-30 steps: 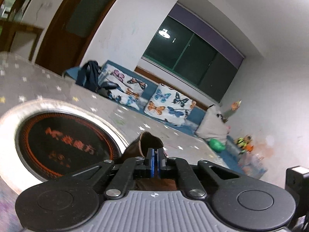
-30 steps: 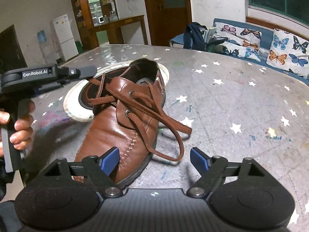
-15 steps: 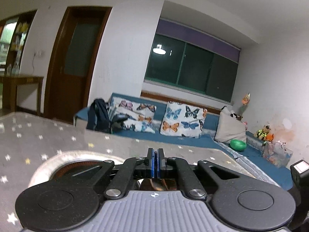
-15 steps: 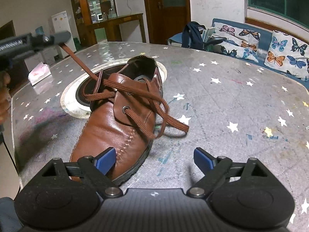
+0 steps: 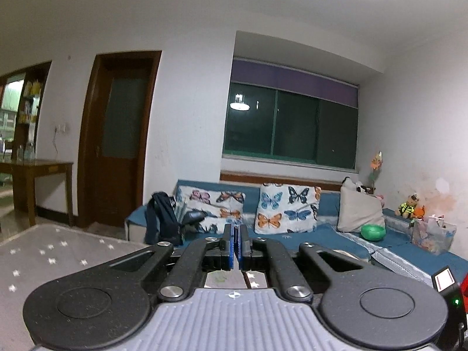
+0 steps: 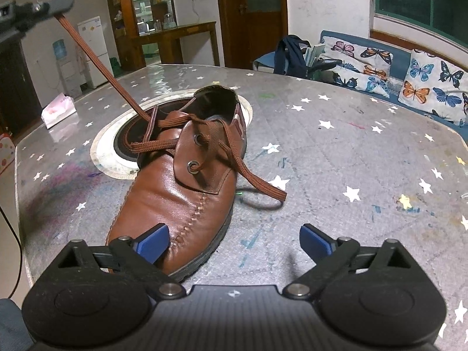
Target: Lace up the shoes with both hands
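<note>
Your brown shoe (image 6: 181, 187) lies on the star-printed table (image 6: 351, 152), heel over the round inset (image 6: 105, 158), with a butterfly-cushioned sofa (image 5: 330, 234) behind. Since 1 second ago the lace (image 6: 96, 61) has been drawn taut up to your left gripper (image 6: 60, 3), closed on it. Only the right view shows this. Your right gripper (image 6: 234, 239) has just been opening, with only the toe's edge between its pads.

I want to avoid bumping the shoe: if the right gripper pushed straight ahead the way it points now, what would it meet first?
Probably the table just right of the brown shoe. The open right gripper tilts downward, its left finger over the toe, so that finger might clip the toe; depth is unclear.
</note>
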Tool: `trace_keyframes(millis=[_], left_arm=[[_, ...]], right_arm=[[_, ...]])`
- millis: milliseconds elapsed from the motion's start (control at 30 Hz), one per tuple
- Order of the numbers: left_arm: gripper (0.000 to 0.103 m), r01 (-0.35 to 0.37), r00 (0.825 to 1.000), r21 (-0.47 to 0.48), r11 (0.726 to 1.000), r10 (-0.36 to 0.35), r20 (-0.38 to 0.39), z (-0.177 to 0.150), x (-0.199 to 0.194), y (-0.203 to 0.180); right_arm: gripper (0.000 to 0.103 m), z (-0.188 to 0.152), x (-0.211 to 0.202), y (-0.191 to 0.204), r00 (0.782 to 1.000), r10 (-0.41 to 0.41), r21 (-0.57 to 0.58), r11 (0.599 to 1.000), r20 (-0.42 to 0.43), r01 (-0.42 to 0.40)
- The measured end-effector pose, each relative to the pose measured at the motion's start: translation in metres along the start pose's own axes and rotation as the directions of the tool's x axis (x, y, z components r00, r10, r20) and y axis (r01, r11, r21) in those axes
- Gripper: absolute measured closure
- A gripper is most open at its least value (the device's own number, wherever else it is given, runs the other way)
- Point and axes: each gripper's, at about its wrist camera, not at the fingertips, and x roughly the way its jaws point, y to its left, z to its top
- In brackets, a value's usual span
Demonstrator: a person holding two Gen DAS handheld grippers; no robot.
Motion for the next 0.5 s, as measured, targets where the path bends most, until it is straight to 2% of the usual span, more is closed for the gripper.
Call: trace_keyframes(millis=[367, 500], left_arm=[[0.100, -0.054, 0.995, 0.049, 0.997, 0.050, 0.085, 0.026, -0.021, 0.001], [0.100, -0.062, 0.994, 0.075, 0.995, 0.055, 0.094, 0.032, -0.024, -0.002]], right_arm=[[0.004, 0.001, -0.002, 0.001, 1.000, -0.001, -0.009, 1.000, 0.011, 0.001], [0.004, 0.001, -0.002, 0.001, 1.000, -0.005, -0.014, 1.000, 0.012, 0.005]])
